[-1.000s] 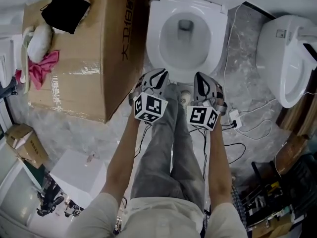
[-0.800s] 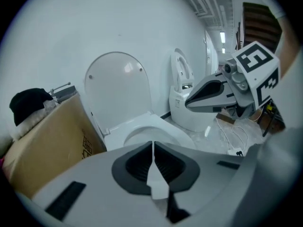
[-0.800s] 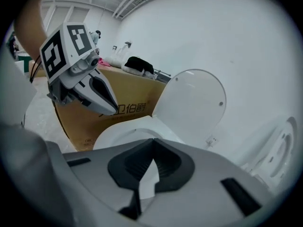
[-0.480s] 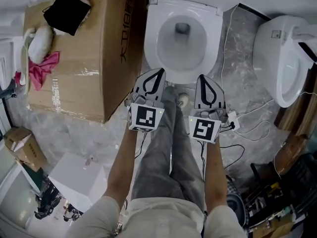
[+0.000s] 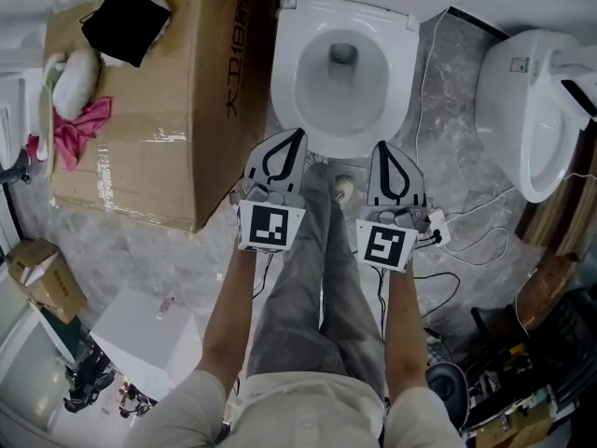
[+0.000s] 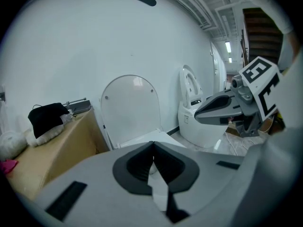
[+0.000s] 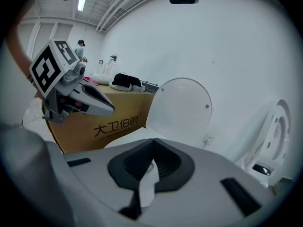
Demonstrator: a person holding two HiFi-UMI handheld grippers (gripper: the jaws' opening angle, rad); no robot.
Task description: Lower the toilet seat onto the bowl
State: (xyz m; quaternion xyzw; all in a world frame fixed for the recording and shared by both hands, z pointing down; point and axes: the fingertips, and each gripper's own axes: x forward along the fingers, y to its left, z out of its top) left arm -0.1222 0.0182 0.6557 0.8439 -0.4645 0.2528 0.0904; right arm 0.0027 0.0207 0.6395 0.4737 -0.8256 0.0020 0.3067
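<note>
The white toilet [image 5: 408, 59] stands ahead of me, bowl opening [image 5: 343, 73] showing in the head view. A white ring [image 5: 289, 87] lies flat round the opening. The round lid [image 6: 130, 110] stands upright against the wall, also seen as the lid [image 7: 182, 110] in the right gripper view. My left gripper [image 5: 299, 133] and right gripper [image 5: 380, 144] hover side by side just short of the bowl's front edge. Both are shut with nothing between the jaws, as the left gripper [image 6: 153, 143] and right gripper [image 7: 152, 141] show in their own views.
A big cardboard box [image 5: 159, 91] with black, white and pink cloths sits left of the toilet. A second toilet [image 5: 536, 110] stands at the right. Cables [image 5: 457, 236] trail on the floor. My legs [image 5: 322, 278] are below the grippers. A white box [image 5: 149, 329] lies lower left.
The left gripper's jaws have closed fully. Both grippers' marker cubes have drawn back a little toward me; the toilet looks the same.
</note>
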